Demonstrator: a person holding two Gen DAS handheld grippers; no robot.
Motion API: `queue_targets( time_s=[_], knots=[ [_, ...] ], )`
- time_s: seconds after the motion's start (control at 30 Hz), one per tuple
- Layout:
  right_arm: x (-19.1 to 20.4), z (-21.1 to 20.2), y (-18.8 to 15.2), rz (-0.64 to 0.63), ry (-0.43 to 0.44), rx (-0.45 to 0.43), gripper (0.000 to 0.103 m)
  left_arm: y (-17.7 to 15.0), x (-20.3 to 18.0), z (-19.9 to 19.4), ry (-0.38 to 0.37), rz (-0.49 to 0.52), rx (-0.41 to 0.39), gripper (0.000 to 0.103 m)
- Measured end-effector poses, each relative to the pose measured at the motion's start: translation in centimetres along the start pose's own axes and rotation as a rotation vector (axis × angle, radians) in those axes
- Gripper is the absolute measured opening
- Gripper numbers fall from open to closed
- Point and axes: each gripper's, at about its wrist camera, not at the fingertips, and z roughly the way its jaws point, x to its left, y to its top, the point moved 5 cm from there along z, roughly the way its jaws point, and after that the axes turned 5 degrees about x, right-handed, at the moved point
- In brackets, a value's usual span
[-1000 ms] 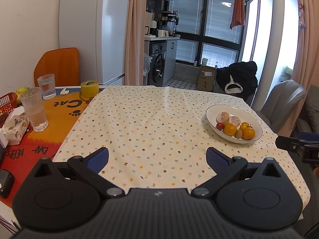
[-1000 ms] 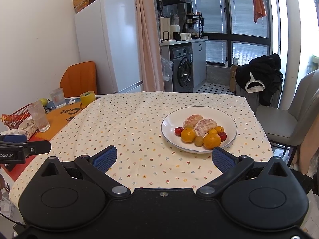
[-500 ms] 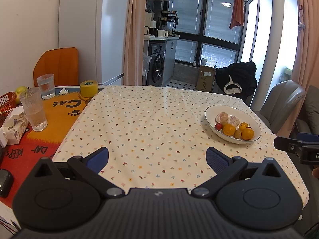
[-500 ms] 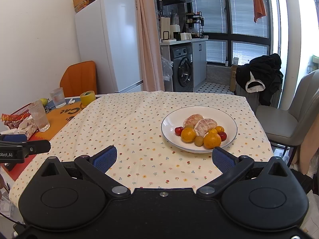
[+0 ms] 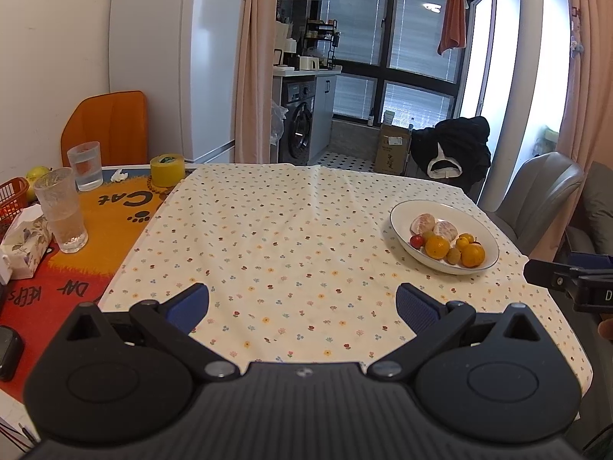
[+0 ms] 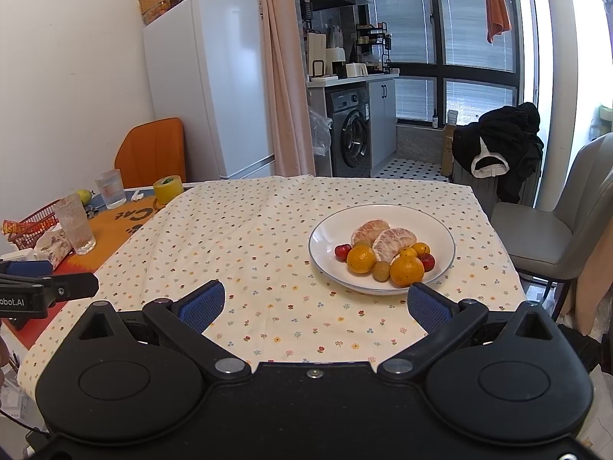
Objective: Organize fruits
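Observation:
A white plate rests on the flowered tablecloth and holds two peeled citrus halves, oranges, small red fruits and a brownish kiwi. My right gripper hovers open just in front of the plate, nothing between its fingers. My left gripper stands open over the cloth's near edge, well left of the plate. In the left wrist view the right gripper's tip pokes in at the right edge; in the right wrist view the left one's tip shows at the left.
Left of the cloth, an orange mat carries two glasses, a yellow tape roll, a tissue pack and a red basket. A grey chair stands at the table's right side.
Almost nothing differs; the left wrist view has shifted very slightly, so the plate sits a touch higher and further left in it. Both grippers stay open.

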Motion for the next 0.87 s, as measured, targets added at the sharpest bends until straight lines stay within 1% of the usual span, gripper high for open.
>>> queue_targets(
  time_s=[0.87],
  knots=[
    [-0.45, 0.8, -0.5, 0.001, 0.004, 0.026, 0.103, -0.16, -0.43, 0.05, -0.035, 0.007, 0.007, 0.103]
  ],
)
